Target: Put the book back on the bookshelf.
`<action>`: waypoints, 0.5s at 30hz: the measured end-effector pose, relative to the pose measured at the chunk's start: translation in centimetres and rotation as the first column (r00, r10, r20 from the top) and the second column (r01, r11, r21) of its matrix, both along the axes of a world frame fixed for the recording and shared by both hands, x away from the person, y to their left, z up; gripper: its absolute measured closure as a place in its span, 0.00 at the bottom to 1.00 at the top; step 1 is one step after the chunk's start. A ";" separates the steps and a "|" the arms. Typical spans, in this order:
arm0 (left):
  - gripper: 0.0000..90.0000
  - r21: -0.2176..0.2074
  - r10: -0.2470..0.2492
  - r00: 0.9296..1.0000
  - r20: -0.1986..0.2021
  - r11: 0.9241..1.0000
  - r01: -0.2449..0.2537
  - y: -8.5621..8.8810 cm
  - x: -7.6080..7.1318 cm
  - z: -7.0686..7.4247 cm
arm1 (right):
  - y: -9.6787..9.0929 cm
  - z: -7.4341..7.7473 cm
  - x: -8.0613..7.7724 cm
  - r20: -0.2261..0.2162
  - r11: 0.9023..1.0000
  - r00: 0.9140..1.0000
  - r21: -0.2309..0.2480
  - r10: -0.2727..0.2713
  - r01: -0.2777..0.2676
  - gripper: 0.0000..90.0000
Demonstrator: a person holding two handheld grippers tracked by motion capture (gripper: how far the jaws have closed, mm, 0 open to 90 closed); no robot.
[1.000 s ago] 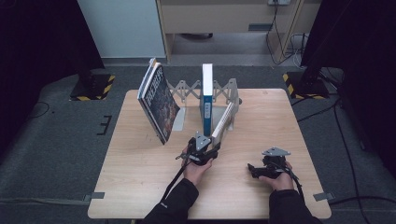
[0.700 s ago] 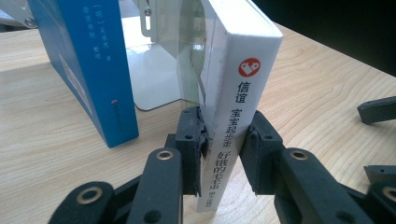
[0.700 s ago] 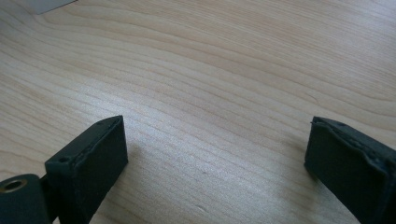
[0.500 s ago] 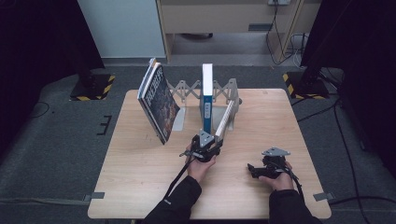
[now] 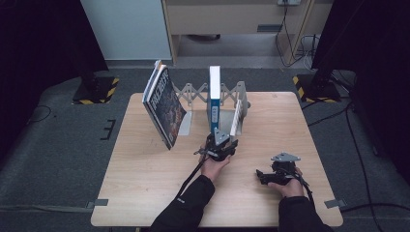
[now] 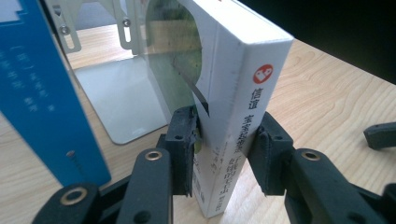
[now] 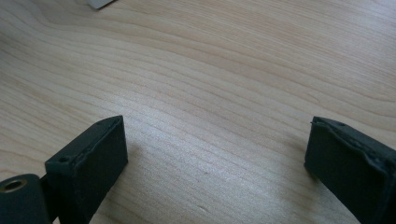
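The white book is clamped by the left gripper, tilted beside the blue book; the jaws were just loosened slightly. The right gripper is held open over the table.

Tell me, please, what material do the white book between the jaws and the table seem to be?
The white book looks like paper with a glossy card cover: printed spine, light sheen. The table seems to be pale wood or wood veneer with a smooth satin finish: flowing grain lines; which of the two is unclear.

leaning book left, upright book middle, tilted book right, all in rack.
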State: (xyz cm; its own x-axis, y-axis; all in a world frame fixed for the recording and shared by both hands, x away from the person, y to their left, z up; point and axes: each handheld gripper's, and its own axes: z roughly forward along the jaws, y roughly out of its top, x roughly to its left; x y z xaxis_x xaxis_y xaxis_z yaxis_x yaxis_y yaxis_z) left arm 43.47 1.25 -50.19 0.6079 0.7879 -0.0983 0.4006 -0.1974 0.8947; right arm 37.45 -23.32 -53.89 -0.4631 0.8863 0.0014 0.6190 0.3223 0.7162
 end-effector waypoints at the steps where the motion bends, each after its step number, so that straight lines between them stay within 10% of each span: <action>1: 0.69 -0.003 0.001 1.000 0.003 1.000 -0.001 -0.1 0.2 0.0 | 0.0 0.0 0.0 0.000 1.000 1.000 0.000 0.001 -0.001 0.07; 15: 0.66 0.039 -0.053 0.999 0.001 0.998 0.052 0.0 -0.1 0.2 | 0.1 0.0 0.0 -0.001 1.000 1.000 0.002 0.006 -0.006 0.07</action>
State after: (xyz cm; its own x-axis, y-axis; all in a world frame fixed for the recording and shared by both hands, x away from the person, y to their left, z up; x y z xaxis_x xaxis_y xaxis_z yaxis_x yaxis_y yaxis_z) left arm 43.32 1.28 -49.99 0.6487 0.7581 -0.0670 0.3871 -0.2528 0.8867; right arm 37.42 -23.24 -53.88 -0.4681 0.8836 0.0037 0.6181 0.3244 0.7160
